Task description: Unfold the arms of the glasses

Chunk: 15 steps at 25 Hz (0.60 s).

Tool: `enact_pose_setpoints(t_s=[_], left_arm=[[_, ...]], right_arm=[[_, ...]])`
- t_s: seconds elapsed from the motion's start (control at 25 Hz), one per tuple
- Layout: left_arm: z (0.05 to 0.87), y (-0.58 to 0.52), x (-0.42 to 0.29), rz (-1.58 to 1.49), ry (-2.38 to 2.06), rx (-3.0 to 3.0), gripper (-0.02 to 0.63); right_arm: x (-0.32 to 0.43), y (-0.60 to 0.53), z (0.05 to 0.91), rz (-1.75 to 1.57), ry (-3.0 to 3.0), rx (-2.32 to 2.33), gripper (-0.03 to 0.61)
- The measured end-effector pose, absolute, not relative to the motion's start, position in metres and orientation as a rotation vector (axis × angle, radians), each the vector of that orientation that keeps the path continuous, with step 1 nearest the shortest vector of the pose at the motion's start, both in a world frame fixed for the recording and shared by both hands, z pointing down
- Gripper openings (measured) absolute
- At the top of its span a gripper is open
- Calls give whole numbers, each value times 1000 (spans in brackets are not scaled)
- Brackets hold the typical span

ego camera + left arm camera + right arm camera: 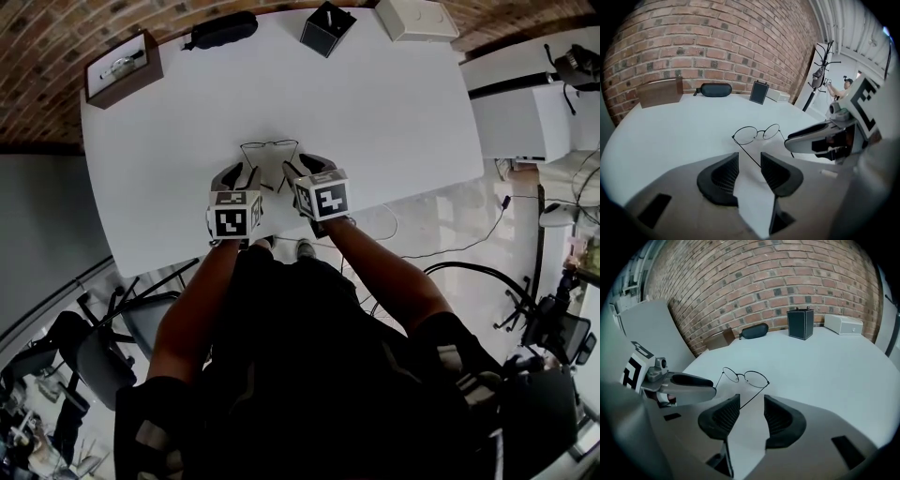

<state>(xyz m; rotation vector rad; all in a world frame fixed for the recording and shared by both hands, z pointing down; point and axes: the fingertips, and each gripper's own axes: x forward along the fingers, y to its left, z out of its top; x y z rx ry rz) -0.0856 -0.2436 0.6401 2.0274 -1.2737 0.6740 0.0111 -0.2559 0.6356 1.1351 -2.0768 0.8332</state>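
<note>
Thin wire-rimmed round glasses lie on the white table, lenses facing away from me, both arms swung out toward me. My left gripper sits at the left arm's end. In the left gripper view the glasses send that arm back between the jaws of the left gripper, which stand apart without pressing it. My right gripper sits at the other arm. In the right gripper view the glasses reach into the gap of the right gripper, whose jaws are wide open.
Along the table's far edge stand a brown wooden box, a black glasses case, a black square box and a white box. A brick wall rises behind. Chairs stand at the near left and cables trail on the floor at right.
</note>
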Motion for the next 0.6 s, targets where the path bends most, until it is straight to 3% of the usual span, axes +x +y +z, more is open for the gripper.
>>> enact_pose_setpoints(t_s=[0.6], left_arm=[[633,-227,-95,665,-1245,2068,149]], right_arm=[[22,-261,621,608,-2132,1077,137]])
